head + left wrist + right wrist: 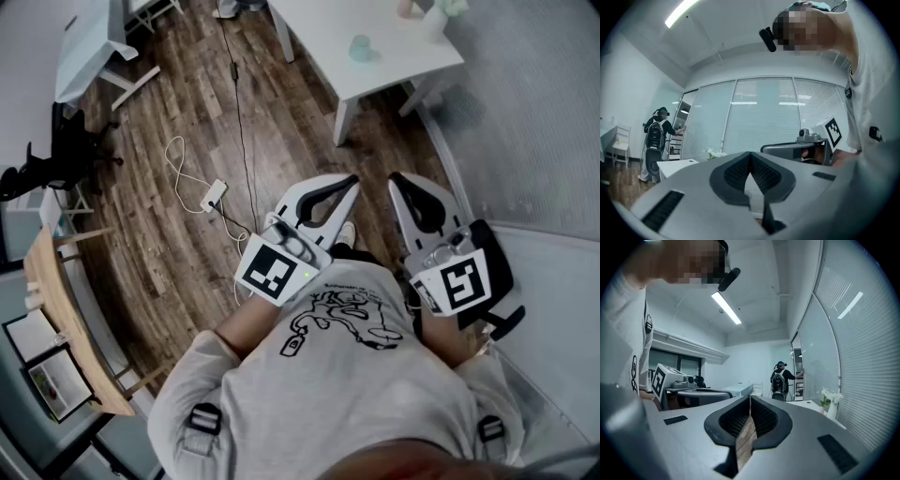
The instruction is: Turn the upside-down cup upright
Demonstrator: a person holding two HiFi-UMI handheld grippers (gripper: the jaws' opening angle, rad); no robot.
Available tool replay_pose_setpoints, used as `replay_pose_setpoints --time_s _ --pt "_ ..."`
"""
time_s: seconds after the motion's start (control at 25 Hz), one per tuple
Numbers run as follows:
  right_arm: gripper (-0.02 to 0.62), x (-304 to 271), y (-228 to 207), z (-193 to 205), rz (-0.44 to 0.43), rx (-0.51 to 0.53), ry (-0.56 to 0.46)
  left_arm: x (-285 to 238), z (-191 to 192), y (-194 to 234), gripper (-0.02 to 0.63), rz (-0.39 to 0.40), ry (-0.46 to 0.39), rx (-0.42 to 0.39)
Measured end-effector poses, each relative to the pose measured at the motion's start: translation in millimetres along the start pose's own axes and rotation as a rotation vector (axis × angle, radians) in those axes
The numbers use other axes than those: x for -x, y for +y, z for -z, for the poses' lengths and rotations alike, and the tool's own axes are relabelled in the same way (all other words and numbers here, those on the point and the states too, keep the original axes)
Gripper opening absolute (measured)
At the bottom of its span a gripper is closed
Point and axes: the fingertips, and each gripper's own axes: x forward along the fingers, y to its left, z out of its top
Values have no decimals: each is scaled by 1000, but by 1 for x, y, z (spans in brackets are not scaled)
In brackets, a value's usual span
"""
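A small pale green cup [360,47] stands on the white table [319,28] at the top of the head view, too small to tell which way up. Both grippers are held close to the person's chest, well short of the table and level. My left gripper [352,180] is shut with nothing between its jaws, and its own view shows the tips [750,154] meeting. My right gripper [397,178] is shut and empty too, its tips [750,398] closed together. Each gripper shows beside the other: the right gripper [801,147] and the left gripper [693,392].
A power strip [214,194] and cables lie on the wood floor between me and the table. A vase of flowers [830,401] stands on the table. Another person [779,380] stands by the glass wall. Desks and a wooden shelf [56,309] line the left.
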Motion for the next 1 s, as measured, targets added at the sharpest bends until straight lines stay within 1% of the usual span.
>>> replay_pose_setpoints --time_s 0.16,0.36,0.44,0.6,0.8,1.0 --pt "41 3 -3 4 -4 18 24 -3 -4 -1 3 3 -12 -6" --pt "41 3 -12 3 -9 -38 10 -12 -6 0 3 3 -11 -6" --pt "43 3 -19 6 -13 -53 6 -20 -4 1 3 2 -9 -9" --pt "43 7 -36 8 -7 -50 -4 -35 -1 1 3 -7 -12 -12" --pt "43 13 -60 13 -22 -52 3 -55 5 3 3 -31 -6 -10" --pt "43 20 -74 13 -23 -45 0 -67 6 -4 3 -41 -11 -12"
